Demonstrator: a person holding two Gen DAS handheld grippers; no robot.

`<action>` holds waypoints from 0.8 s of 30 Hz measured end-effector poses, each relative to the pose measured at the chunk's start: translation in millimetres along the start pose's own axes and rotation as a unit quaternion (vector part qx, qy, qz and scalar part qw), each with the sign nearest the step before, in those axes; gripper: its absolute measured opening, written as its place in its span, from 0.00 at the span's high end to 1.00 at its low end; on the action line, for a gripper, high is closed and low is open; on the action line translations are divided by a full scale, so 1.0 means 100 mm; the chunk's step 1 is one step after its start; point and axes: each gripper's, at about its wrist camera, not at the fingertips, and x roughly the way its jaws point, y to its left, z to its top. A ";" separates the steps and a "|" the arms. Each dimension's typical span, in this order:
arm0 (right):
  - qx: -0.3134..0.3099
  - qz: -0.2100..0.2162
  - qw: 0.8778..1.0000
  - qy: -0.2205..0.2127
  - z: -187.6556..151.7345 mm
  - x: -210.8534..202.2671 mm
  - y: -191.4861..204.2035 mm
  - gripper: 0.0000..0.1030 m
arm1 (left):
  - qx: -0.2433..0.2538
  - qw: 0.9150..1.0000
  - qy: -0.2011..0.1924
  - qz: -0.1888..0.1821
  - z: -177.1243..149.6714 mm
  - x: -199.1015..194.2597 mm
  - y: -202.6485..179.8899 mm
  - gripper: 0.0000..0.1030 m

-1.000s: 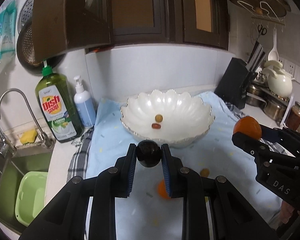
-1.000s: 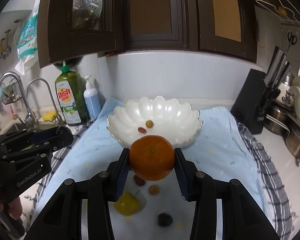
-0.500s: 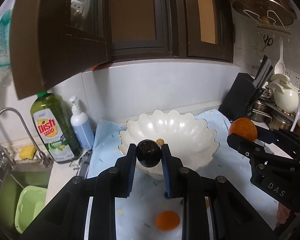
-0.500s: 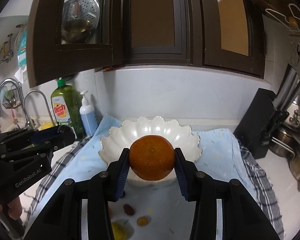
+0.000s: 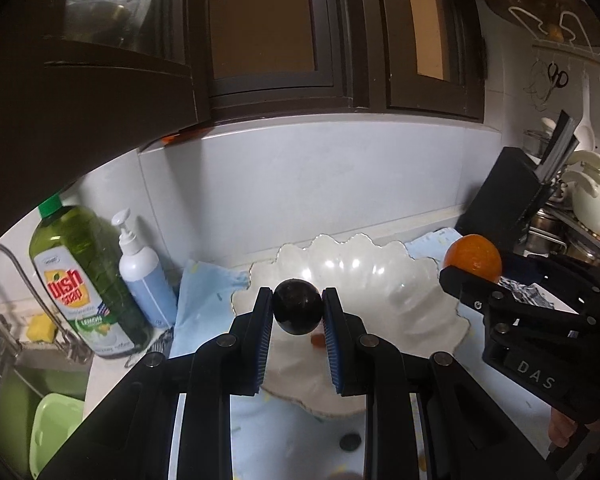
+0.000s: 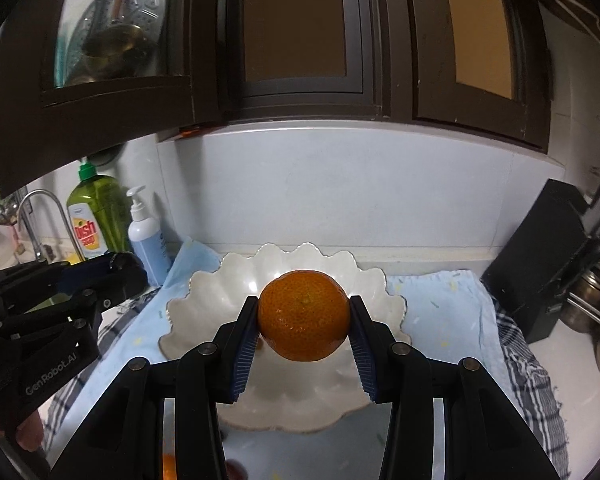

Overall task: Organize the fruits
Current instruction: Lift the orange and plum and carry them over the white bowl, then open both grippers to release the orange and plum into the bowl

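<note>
On the far left stands a green dish-soap bottle [image 5: 85,280]. The left gripper [image 5: 297,312] is clamped on a dark round plum-like fruit [image 5: 297,306] over the white scalloped ceramic bowl [image 5: 380,276] — to its right, the right gripper [image 6: 303,318] pinches a round orange mandarin [image 6: 303,315] above the same bowl.

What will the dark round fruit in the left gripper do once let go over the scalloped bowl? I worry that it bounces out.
The dark fruit looks smooth and near-spherical, so it will probably roll toward the centre of the white bowl, whose sides slope inward. The left gripper pinches it only at its sides, so it may slip; a low release seems safer.
</note>
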 end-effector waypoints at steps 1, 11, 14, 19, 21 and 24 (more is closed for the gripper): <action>-0.001 -0.002 1.000 0.007 0.03 0.07 -0.02 0.57 | 0.002 1.000 0.000 0.002 0.02 0.04 -0.01 0.75; 0.004 0.001 0.998 0.066 0.15 0.63 -0.20 0.57 | 0.016 0.999 0.033 0.014 0.20 0.56 -0.05 0.75; 0.001 -0.004 0.996 0.092 0.16 0.83 -0.26 0.57 | 0.011 0.998 0.057 0.003 0.22 0.75 -0.05 0.75; 0.001 -0.005 0.991 0.134 0.13 1.12 -0.37 0.57 | 0.005 0.995 0.103 -0.010 0.18 1.10 -0.06 0.75; -0.002 -0.007 0.989 0.145 0.12 1.20 -0.39 0.57 | -0.002 0.992 0.122 -0.019 0.15 1.23 -0.04 0.75; -0.011 -0.009 0.987 0.161 0.10 1.32 -0.40 0.57 | -0.007 0.989 0.149 -0.025 0.10 1.40 -0.03 0.75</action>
